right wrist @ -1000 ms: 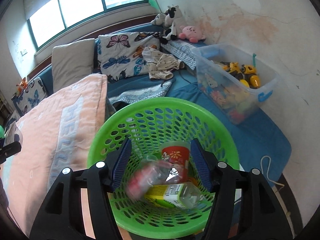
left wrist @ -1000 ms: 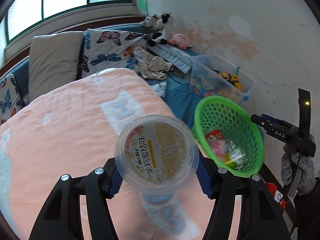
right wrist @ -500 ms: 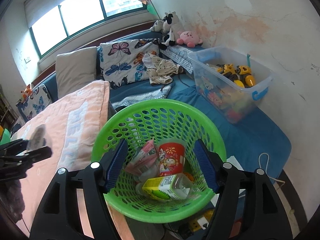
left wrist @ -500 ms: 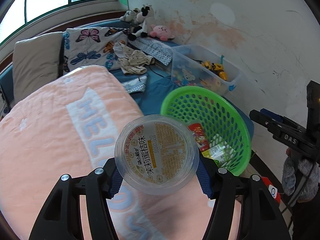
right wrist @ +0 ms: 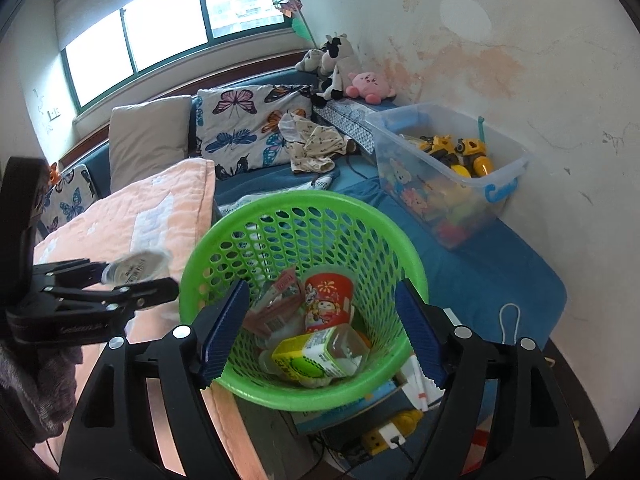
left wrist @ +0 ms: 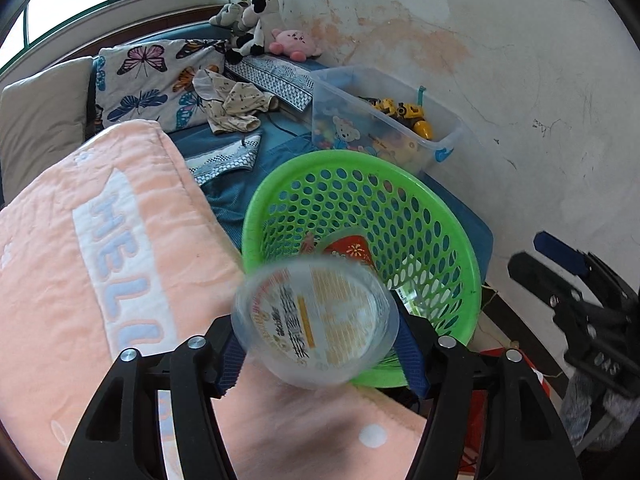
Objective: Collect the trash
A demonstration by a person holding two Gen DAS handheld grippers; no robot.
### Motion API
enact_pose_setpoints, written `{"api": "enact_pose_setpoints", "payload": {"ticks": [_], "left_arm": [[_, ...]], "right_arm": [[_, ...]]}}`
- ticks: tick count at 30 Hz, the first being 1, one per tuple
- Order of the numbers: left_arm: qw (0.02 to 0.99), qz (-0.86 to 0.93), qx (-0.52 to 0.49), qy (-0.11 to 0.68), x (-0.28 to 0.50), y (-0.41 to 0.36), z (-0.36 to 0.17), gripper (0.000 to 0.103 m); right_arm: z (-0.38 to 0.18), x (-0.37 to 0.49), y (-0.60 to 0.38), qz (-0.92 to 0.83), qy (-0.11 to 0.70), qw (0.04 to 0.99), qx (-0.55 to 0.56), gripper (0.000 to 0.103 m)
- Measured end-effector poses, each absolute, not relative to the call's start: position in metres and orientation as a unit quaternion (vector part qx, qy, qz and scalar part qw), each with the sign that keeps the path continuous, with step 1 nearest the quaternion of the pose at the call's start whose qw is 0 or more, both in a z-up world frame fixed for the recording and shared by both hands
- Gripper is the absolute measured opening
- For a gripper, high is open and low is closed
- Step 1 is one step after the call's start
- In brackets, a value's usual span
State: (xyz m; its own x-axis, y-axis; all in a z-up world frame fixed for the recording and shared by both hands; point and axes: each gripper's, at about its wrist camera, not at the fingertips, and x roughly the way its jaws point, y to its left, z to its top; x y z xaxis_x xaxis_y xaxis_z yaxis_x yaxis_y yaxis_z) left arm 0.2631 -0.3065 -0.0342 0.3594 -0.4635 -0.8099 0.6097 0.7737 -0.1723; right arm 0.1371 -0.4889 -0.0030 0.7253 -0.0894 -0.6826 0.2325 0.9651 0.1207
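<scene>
Inspecting collection | green basket [right wrist: 404, 252] holds several items | left hand-held gripper [left wrist: 316, 344] jaws just opening, blurred clear cup [left wrist: 316, 328] between them (seemingly released) | right hand-held gripper [right wrist: 320, 326] wide, empty | nearly done

glossy perforated plastic basket [left wrist: 420, 216], quilted cloth blanket [left wrist: 100, 240].
</scene>
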Motion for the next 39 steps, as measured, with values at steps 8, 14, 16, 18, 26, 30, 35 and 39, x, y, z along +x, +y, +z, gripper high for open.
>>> {"api": "enact_pose_setpoints", "payload": {"ticks": [8, 14, 16, 18, 26, 30, 35, 39], "left_arm": [[0.823, -0.329, 0.075, 0.457, 0.259, -0.304, -0.035, 0.078], [0.836, -0.31, 0.063, 0.448, 0.252, -0.275, -0.023, 0.079], [0.84, -0.304, 0.061, 0.445, 0.25, -0.264, -0.02, 0.08], [0.848, -0.294, 0.059, 0.438, 0.246, -0.248, -0.014, 0.081], [0.874, -0.247, 0.061, 0.413, 0.223, -0.192, 0.001, 0.088], [0.885, -0.222, 0.055, 0.406, 0.211, -0.166, 0.004, 0.091], [0.9, -0.186, 0.051, 0.391, 0.194, -0.134, 0.012, 0.093], [0.911, -0.161, 0.05, 0.378, 0.18, -0.11, 0.019, 0.095]], "right_arm": [[-0.012, 0.128, -0.489, -0.084, 0.365, 0.921, 0.112, 0.075], [-0.011, 0.125, -0.475, -0.068, 0.362, 0.923, 0.114, 0.075], [-0.009, 0.123, -0.467, -0.06, 0.36, 0.924, 0.112, 0.076], [-0.007, 0.121, -0.459, -0.052, 0.358, 0.926, 0.109, 0.077], [0.003, 0.115, -0.423, -0.02, 0.349, 0.932, 0.093, 0.08], [0.009, 0.112, -0.4, 0.0, 0.343, 0.936, 0.077, 0.083], [0.013, 0.107, -0.374, 0.017, 0.333, 0.941, 0.061, 0.086], [0.016, 0.105, -0.355, 0.03, 0.328, 0.943, 0.051, 0.09]]}}
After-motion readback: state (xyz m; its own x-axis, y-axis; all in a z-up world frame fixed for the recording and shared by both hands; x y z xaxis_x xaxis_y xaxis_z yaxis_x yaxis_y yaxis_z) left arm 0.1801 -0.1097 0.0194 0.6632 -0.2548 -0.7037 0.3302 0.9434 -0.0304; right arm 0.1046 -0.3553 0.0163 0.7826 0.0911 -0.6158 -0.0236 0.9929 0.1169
